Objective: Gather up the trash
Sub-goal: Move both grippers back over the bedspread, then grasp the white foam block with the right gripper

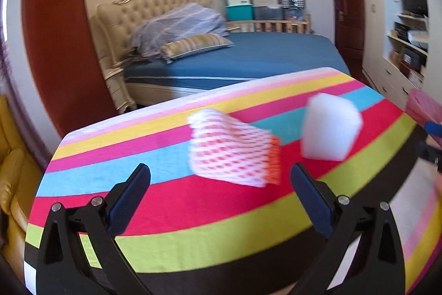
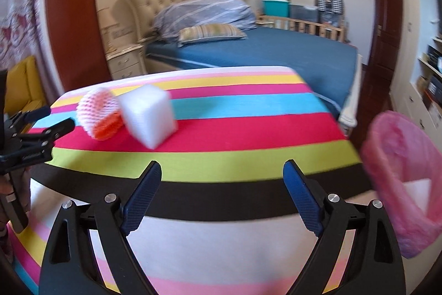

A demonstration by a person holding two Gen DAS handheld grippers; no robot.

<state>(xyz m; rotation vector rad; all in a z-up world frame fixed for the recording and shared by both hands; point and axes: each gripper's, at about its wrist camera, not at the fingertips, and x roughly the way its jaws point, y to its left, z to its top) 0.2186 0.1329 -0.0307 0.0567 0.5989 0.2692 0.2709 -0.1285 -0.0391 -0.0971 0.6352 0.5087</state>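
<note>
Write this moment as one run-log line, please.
left gripper: open, empty | right gripper: open, empty | foam net, white foam block: on striped table | pink-lined bin: right

A striped cloth is seen covering the table. A white-and-red foam net is laid near its middle, and a white foam block toward its right edge. The left gripper is held wide open and empty.

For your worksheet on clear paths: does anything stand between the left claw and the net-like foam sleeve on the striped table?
Nothing visible does. The left claw is open, and only bare striped table lies between it and the foam sleeve. The white foam block sits off to the sleeve's right.
</note>
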